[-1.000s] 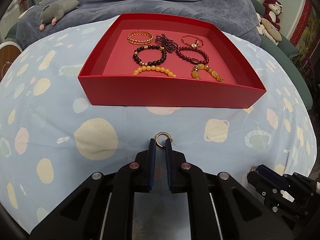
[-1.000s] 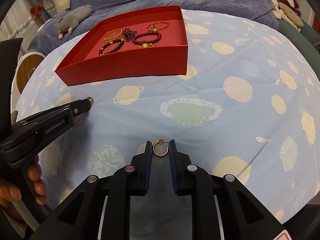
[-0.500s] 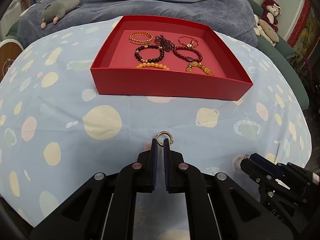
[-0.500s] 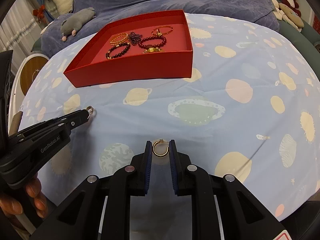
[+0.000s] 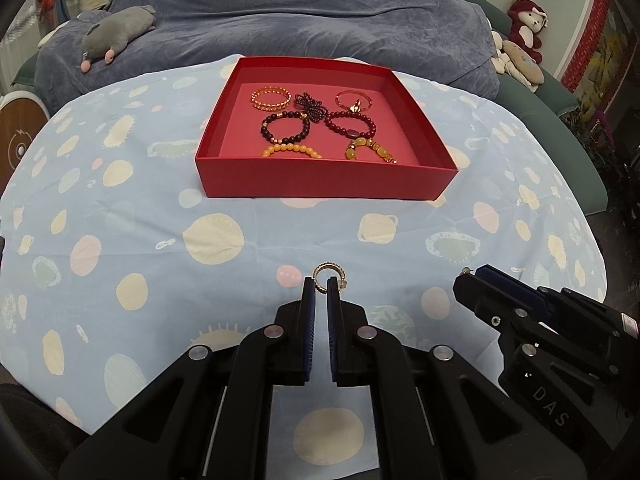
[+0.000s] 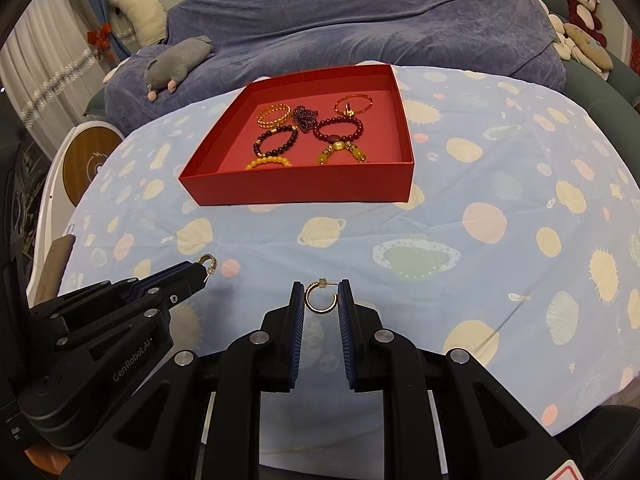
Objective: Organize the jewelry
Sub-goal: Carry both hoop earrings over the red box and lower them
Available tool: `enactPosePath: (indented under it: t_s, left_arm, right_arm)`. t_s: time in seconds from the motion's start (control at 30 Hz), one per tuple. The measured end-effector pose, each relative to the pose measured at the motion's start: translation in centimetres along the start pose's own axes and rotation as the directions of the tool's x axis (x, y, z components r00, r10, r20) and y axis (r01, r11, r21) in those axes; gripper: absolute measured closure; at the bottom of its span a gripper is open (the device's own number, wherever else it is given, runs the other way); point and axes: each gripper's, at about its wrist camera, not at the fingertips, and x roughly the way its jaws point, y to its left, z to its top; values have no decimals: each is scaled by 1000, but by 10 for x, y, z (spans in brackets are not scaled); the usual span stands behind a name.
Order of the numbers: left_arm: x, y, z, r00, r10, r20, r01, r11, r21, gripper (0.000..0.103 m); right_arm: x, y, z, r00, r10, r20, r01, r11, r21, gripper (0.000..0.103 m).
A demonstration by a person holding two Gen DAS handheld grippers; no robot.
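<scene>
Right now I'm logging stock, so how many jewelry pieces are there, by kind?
Bracelets or bangles in the red box: 6
Dark beaded chain, bunched in the box: 1
Hoop earrings: 2, one in the left gripper, one in the right gripper
Total: 9

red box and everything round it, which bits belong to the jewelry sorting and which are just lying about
Part of the job:
- red box holding bracelets
- hoop earring pinched in the left hand-held gripper
- hoop earring pinched in the right hand-held gripper

Just lying about:
- grey plush mouse
- red teddy bear
- blue blanket
- planet-print cloth
</scene>
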Motion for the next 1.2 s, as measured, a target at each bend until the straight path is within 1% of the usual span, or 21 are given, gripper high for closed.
enactPosePath:
  t_s: [0.37, 0.63, 0.8, 0.93, 1.2]
  left_arm:
    - [-37, -11, 26, 998, 2, 61, -3, 1000, 20, 97]
    - [-45, -15, 58, 995, 1, 100, -5, 999, 37, 97]
    - [-40, -12, 86, 992, 1, 124, -5, 999, 33, 97]
    - [-30, -8, 110, 991, 0, 137, -5, 1000, 31, 97]
    - [3, 4, 147, 991, 14, 132, -19, 999, 38, 97]
  right_arm:
    - [-33, 6, 25, 997, 19, 75, -18, 1000, -10, 87]
    - [-43, 7, 61, 991, 23, 129, -21, 1000, -23, 87]
    - [-37, 5, 90, 987, 24, 156, -21, 1000, -24, 87]
    - [-25, 3, 114, 986, 25, 164, -21, 999, -29, 87]
    - [17, 0, 149, 990, 18, 139, -13, 999, -35, 87]
